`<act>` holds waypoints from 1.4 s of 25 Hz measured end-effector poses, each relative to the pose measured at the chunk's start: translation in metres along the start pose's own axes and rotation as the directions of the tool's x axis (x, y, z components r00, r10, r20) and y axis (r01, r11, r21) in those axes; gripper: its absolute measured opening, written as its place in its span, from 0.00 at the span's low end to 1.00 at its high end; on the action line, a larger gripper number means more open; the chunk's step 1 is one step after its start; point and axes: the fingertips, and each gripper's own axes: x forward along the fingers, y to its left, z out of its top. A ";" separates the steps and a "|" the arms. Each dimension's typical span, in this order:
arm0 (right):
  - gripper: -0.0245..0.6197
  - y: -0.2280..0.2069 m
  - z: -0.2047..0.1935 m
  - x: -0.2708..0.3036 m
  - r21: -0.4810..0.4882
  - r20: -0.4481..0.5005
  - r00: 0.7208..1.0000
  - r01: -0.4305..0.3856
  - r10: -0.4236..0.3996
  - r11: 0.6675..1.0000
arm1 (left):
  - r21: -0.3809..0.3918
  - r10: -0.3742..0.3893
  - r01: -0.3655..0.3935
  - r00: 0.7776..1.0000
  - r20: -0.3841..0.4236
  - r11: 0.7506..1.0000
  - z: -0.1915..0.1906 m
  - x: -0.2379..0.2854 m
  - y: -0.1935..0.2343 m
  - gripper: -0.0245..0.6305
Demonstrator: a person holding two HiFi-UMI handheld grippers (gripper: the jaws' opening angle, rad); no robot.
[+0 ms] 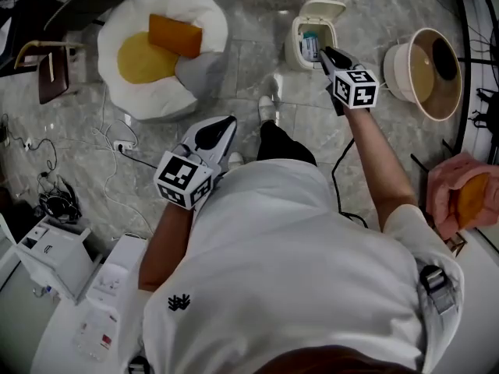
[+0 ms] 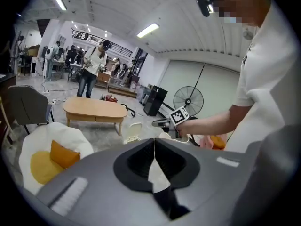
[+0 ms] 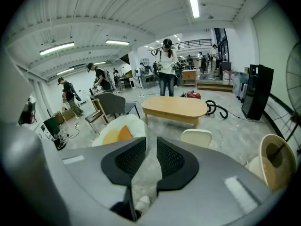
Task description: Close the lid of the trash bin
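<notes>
Nothing of the closing is done yet. The lid stands tipped back and open on the trash bin in the upper middle of the head view, a little right of centre, and something blue and white shows inside. My right gripper reaches towards it with its tips over the bin's near rim. Its jaws stand a little apart, and in its own view only floor shows between them, while the cream lid lies beyond and to the right, so I judge I am not on it yet. My left gripper hangs back at the centre left, its jaws pressed together on nothing. What is left, I think, is to get a jaw behind the lid's top edge and tip it forward onto the bin. Nothing blocks the way: the white beanbag with its orange cushion sits well apart at the upper left, the round cream tub stands near on the right, and cables trail at the left.
</notes>
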 end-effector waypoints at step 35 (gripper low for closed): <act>0.18 -0.269 -0.014 0.282 0.157 -0.279 0.951 0.179 -0.130 0.971 | -0.131 0.135 -0.159 0.975 -0.174 0.979 0.008 0.101 0.062 0.12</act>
